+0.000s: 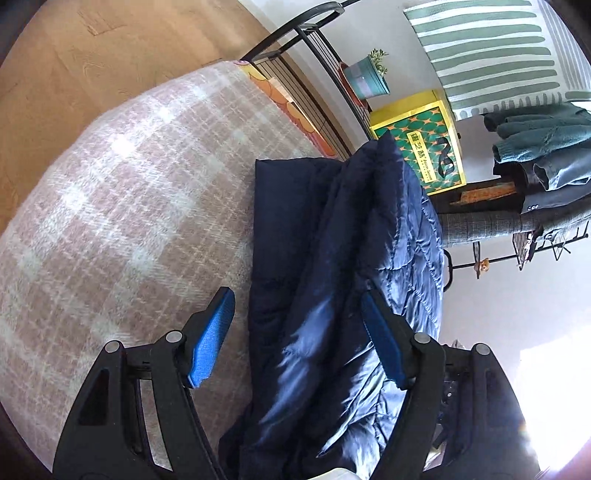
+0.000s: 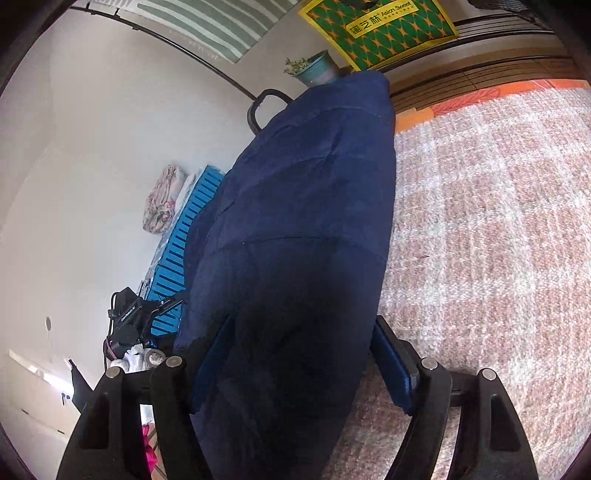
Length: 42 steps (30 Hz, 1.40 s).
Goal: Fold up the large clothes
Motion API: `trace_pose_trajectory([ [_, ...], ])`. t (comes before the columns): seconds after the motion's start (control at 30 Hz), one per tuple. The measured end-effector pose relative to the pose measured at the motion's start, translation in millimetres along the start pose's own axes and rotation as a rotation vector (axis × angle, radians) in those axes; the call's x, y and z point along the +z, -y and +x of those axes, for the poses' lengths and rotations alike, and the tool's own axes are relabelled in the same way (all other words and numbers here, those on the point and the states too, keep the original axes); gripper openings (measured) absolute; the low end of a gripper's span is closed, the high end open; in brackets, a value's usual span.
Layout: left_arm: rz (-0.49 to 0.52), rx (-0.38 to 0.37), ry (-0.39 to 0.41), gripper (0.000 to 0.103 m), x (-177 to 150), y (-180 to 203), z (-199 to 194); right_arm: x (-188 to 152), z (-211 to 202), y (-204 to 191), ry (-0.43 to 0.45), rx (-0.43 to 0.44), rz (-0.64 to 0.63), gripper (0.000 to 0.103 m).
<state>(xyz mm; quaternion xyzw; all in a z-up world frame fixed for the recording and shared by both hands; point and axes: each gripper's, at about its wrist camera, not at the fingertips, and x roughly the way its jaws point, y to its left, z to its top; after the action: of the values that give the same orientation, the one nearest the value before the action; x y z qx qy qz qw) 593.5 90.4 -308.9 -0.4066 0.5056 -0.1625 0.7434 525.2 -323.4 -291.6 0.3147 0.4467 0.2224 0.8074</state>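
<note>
I hold both grippers spread, gripping nothing. The left gripper (image 1: pixel 295 332) and right gripper (image 2: pixel 303 354) straddle the navy quilted jacket (image 1: pixel 332 240) on the plaid blanket (image 1: pixel 110 184). Risk: slick fabric probably slides, undoing the fold.

Glossy quilted jacket (image 1: pixel 332 236), fuzzy blanket (image 1: pixel 129 184)

Pretty lived-in room: a bed with a pink plaid blanket (image 1: pixel 122 192), white walls (image 2: pixel 110 129), a black metal rack (image 1: pixel 295 33) holding a potted plant (image 1: pixel 369 75), and a yellow-green box (image 1: pixel 424 144). Harsh window glare (image 1: pixel 546 398) blows out one corner.
</note>
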Motion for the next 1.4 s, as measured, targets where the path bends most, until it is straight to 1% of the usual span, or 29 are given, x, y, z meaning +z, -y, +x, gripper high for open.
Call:
trace_pose_trajectory([
  [0.03, -0.005, -0.020, -0.001, 0.073, 0.5, 0.2, 0.8, 0.4, 2.9, -2.1, -0.001, -0.002, -0.004, 0.077],
  [0.07, -0.004, -0.023, -0.004, 0.073, 0.1, 1.8, 3.2, 0.6, 4.0, -2.8, 0.000, -0.004, -0.009, 0.076],
  [0.17, 0.057, 0.025, -0.006, 0.071, -3.5, 11.9, 12.2, 1.3, 7.6, -4.8, -0.007, -0.036, -0.024, 0.065],
  [0.2, 0.080, 0.039, -0.002, 0.058, -4.8, 15.9, 14.6, 1.9, 8.0, -4.1, -0.012, -0.045, -0.024, 0.058],
  [0.23, 0.088, 0.042, -0.006, 0.051, -5.8, 17.3, 16.6, 2.3, 7.9, -2.7, -0.018, -0.053, -0.020, 0.052],
  [0.27, 0.093, 0.049, -0.008, 0.041, -7.1, 19.6, 18.7, -0.1, 4.2, -1.4, -0.021, -0.057, -0.018, 0.049],
  [0.3, 0.101, 0.058, -0.003, 0.031, -8.7, 21.8, 18.8, -1.0, 2.2, -1.6, -0.023, -0.065, -0.023, 0.043],
  [0.4, 0.164, 0.107, 0.023, 0.017, -16.3, 36.5, 14.4, -0.7, -0.8, -9.6, -0.023, -0.122, -0.066, 0.032],
  [0.43, 0.180, 0.123, 0.027, 0.015, -18.6, 40.4, 13.3, -1.1, -1.9, -15.5, -0.021, -0.147, -0.085, 0.028],
  [0.5, 0.207, 0.148, 0.041, 0.012, -25.6, 48.9, 7.6, -0.1, -5.8, -25.5, -0.022, -0.188, -0.118, 0.024],
  [0.6, 0.223, 0.156, 0.046, 0.010, -42.6, 57.4, -2.5, -0.8, -16.1, -37.4, -0.037, -0.235, -0.158, 0.021],
  [0.73, 0.244, 0.151, 0.015, 0.010, -75.0, 63.8, -11.8, -11.8, -42.3, -43.4, -0.077, -0.272, -0.204, 0.020],
  [0.87, 0.287, 0.136, -0.033, 0.010, -123.4, 72.9, -22.6, -35.8, -76.9, -42.9, -0.109, -0.310, -0.250, 0.020],
  [1.0, 0.332, 0.122, -0.077, 0.009, -171.3, 84.2, -33.1, -64.7, -118.1, -33.8, -0.138, -0.337, -0.258, 0.020],
  [1.13, 0.381, 0.122, -0.133, 0.009, -226.4, 100.4, -40.2, -98.0, -161.6, -21.9, -0.158, -0.366, -0.268, 0.020],
  [1.2, 0.406, 0.118, -0.158, 0.009, -249.3, 107.4, -42.7, -109.9, -179.4, -14.2, -0.165, -0.374, -0.255, 0.020],
  [1.27, 0.424, 0.115, -0.181, 0.009, -268.0, 109.3, -43.7, -122.0, -197.6, -6.1, -0.168, -0.377, -0.240, 0.020],
  [1.33, 0.458, 0.119, -0.180, 0.010, -281.4, 111.2, -44.4, -132.9, -209.9, -0.4, -0.165, -0.388, -0.240, 0.020],
  [1.4, 0.440, 0.109, -0.175, 0.014, -283.2, 108.2, -44.3, -142.4, -215.1, 5.9, -0.167, -0.397, -0.227, 0.021],
])
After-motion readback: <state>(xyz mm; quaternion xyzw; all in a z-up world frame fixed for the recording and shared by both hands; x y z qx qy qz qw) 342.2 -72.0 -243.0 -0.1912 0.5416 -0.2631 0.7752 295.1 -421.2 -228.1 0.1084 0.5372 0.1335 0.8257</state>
